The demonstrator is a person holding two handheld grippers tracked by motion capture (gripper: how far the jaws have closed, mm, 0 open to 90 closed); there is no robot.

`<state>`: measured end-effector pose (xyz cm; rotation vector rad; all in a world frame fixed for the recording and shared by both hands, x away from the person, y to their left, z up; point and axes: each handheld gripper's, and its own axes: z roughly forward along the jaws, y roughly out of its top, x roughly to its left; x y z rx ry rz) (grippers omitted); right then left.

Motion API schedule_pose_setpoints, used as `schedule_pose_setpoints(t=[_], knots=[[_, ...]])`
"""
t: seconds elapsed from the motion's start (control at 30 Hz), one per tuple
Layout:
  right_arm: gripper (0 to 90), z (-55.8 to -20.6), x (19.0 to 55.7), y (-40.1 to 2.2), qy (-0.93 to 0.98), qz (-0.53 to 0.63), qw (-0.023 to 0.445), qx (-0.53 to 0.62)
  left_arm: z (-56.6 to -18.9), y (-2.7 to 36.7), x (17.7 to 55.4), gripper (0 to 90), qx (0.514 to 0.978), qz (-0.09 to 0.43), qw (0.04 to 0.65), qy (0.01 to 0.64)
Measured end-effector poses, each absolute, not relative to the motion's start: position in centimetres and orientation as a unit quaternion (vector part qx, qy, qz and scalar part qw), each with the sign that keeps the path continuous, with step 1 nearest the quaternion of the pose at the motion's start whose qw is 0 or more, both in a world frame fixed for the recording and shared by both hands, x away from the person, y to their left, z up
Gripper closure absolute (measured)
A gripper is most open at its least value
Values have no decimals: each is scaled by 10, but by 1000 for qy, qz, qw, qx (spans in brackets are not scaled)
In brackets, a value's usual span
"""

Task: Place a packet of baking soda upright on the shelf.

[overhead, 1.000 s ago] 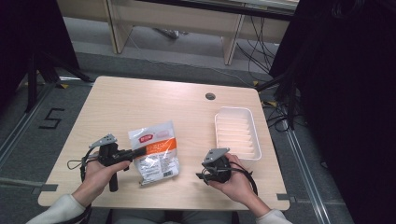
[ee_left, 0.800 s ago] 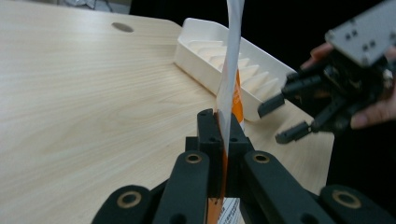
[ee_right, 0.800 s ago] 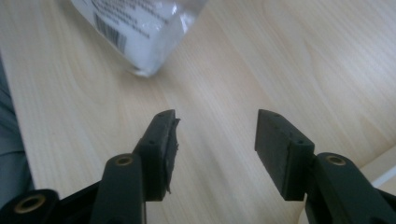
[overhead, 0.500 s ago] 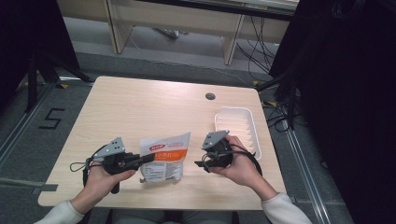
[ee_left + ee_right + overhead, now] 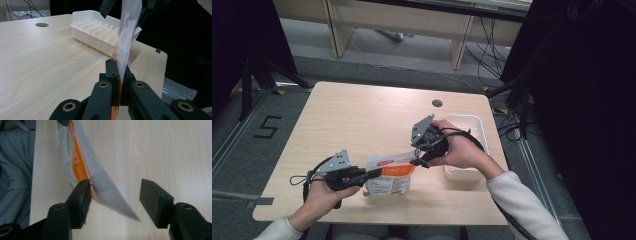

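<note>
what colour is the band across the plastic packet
Orange, on the clear and white plastic packet; it shows best in the right gripper view.

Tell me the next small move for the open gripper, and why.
Probably close the right gripper on the packet: its jaws have just been closing but stand apart, the corner between them, touching one pad only. The left gripper clamps the other edge.
</note>
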<state>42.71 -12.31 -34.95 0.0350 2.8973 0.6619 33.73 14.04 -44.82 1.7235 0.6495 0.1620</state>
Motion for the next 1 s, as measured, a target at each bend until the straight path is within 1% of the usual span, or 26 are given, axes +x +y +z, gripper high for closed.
schedule_pose_setpoints(t=[0.03,0.07,0.13,0.17,0.27,0.3,0.33,0.37,0.4,0.43,0.47,0.5,0.53,0.57,0.6,0.63,0.67,0.8,0.83,0.9,0.93,0.97,1.0], knots=[[452,-349,427,-123,971,222,85,12,-448,140,337,891,744,70,602,280],[499,-348,425,-117,978,199,67,14,-448,139,336,891,745,68,603,277],[547,-349,424,-113,982,182,49,11,-448,138,336,891,745,66,605,271],[547,-349,424,-113,982,182,49,11,-448,138,336,890,745,66,605,271],[603,-357,425,-106,986,162,30,-11,-449,137,333,890,748,64,604,267],[603,-357,425,-106,986,162,30,-11,-449,137,333,890,748,64,604,267],[625,-359,424,-104,987,158,29,-16,-449,137,334,890,751,68,606,255],[680,-361,423,-103,989,145,19,-23,-449,136,332,890,749,65,605,263],[705,-362,422,-101,990,141,13,-25,-448,135,331,890,748,65,605,263],[705,-362,422,-101,990,141,13,-25,-448,135,331,890,748,65,605,263],[737,-362,421,-100,990,138,13,-31,-449,136,331,890,749,66,605,263],[824,-361,419,-98,992,125,11,-29,-449,136,331,890,748,67,605,263],[824,-361,419,-98,992,125,11,-29,-449,136,331,889,748,67,605,263],[864,-362,420,-97,991,126,11,-43,-449,136,331,889,748,69,605,263],[900,-361,416,-96,993,111,10,-25,-449,136,332,889,749,69,605,262],[900,-363,419,-94,991,120,15,-53,-449,136,332,889,749,70,604,263],[900,-363,417,-92,992,115,20,-46,-449,137,331,888,748,72,604,267],[900,-364,420,-90,990,124,22,-56,-452,140,331,882,741,67,607,278],[900,-363,418,-90,992,119,18,-44,-453,140,331,882,741,68,608,277],[900,-361,416,-87,991,117,25,-52,-454,141,329,841,741,71,607,278],[900,-361,416,-86,991,117,26,-62,-455,141,329,841,739,68,610,279],[900,-360,417,-84,989,120,23,-87,-456,142,328,809,737,70,612,279],[900,-356,412,-83,993,102,19,-50,-457,142,327,733,740,74,607,281]])
